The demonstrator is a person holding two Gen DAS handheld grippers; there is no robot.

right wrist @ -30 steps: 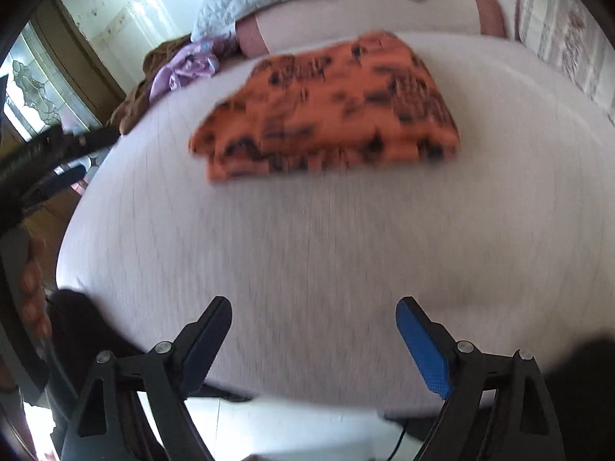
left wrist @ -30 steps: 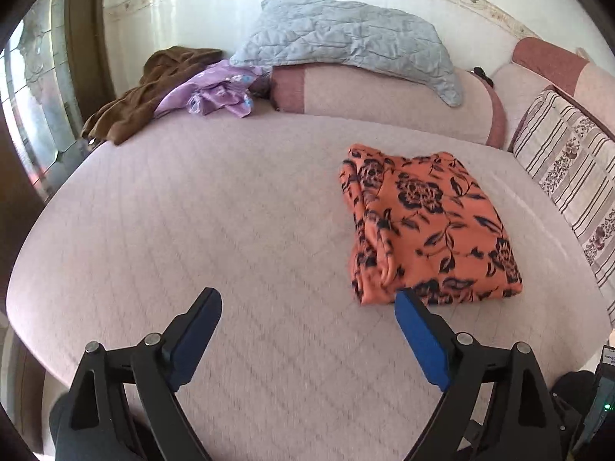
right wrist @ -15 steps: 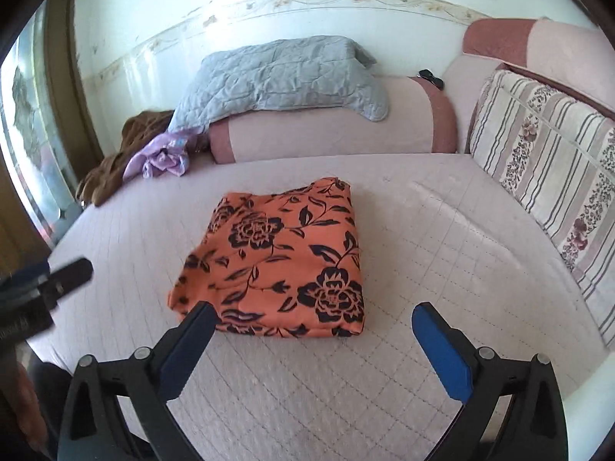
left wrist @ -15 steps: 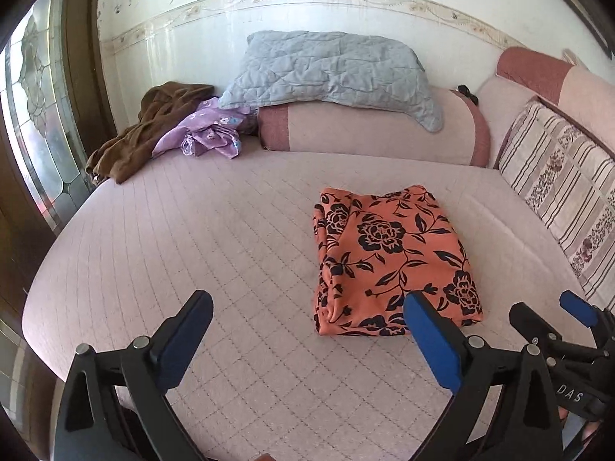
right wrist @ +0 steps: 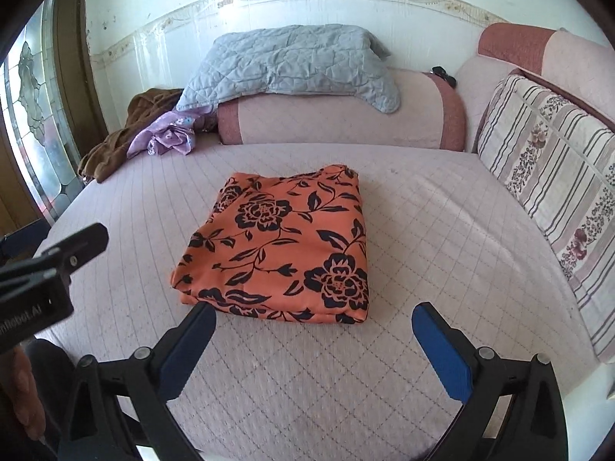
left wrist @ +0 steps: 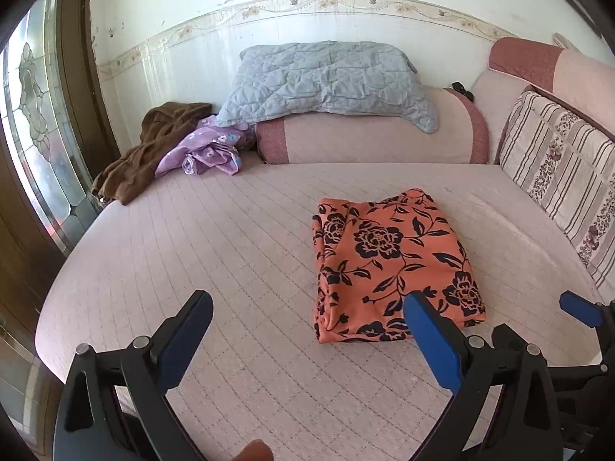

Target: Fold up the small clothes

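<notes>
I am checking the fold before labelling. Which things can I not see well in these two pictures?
- Orange floral garment: underside hidden; near corner covered by a finger in the left wrist view.
- Brown garment: partly under the purple garment.
- Small dark object on the bolster: too small to identify.
</notes>
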